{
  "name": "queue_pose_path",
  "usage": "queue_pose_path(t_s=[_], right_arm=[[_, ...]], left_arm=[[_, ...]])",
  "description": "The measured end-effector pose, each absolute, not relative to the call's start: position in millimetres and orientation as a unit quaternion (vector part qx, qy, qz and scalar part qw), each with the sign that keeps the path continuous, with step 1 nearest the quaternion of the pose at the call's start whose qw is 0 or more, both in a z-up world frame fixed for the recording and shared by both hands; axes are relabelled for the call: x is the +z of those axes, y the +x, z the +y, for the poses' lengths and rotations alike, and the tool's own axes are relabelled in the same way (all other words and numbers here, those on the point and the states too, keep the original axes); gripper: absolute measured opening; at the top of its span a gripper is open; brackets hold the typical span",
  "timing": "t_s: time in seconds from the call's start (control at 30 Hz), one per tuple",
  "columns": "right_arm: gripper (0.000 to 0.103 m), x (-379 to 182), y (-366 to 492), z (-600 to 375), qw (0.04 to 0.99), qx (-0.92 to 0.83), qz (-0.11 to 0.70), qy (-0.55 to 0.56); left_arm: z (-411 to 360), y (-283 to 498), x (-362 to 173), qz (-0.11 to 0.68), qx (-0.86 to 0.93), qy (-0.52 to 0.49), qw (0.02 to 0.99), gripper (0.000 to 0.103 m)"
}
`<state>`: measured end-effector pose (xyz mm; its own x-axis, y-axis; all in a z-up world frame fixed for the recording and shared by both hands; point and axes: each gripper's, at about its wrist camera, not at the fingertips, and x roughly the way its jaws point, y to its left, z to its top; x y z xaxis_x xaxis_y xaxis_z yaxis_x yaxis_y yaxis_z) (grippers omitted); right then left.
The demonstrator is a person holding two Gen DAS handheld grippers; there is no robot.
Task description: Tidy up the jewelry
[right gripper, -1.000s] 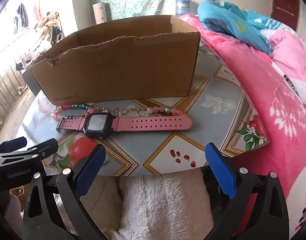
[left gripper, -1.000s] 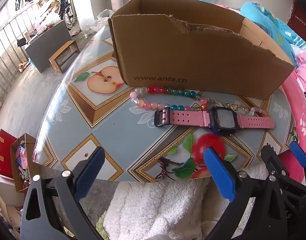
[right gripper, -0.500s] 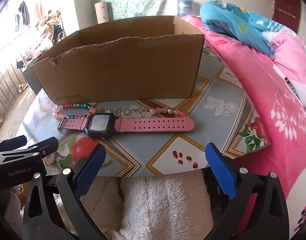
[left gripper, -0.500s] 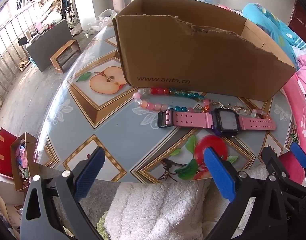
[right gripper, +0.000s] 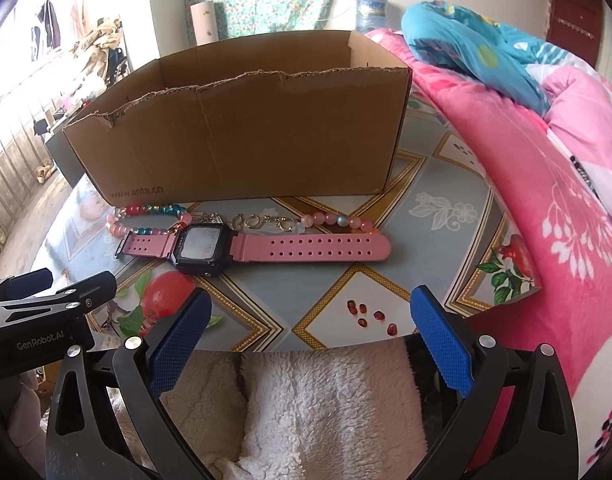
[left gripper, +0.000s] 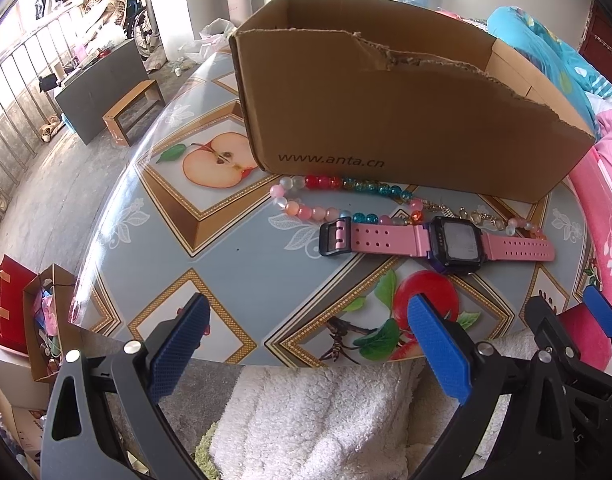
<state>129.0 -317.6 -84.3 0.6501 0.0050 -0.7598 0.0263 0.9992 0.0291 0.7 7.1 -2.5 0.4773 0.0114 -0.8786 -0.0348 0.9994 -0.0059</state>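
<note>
A pink watch lies flat on the desk, strap stretched out and dark face up, just in front of an open cardboard box with a torn front edge. Behind the watch, between it and the box, a beaded bracelet of pink, red and teal beads with a metal clasp section lies along the box's front wall; some beads seem to touch the strap, though the overlap is hard to judge. The left hand-held gripper hangs over the near desk edge, released, its blue pads spread wide and holding nothing, short of the watch. The right hand-held gripper is likewise released and empty, near the desk edge, with the watch ahead and slightly left. A pink quilt lies to the right of the desk, and white fleece shows below both grippers.
</note>
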Motion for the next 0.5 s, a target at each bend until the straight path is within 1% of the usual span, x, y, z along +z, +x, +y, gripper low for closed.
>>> queue_pose_path(t_s=[0.5], right_arm=[[0.095,-83.0,127.4,-316.8,0.909,-0.006,0.416,0.017]], left_arm=[[9.2,-0.3,-1.9,0.507,0.022,-0.008,0.862,0.097]])
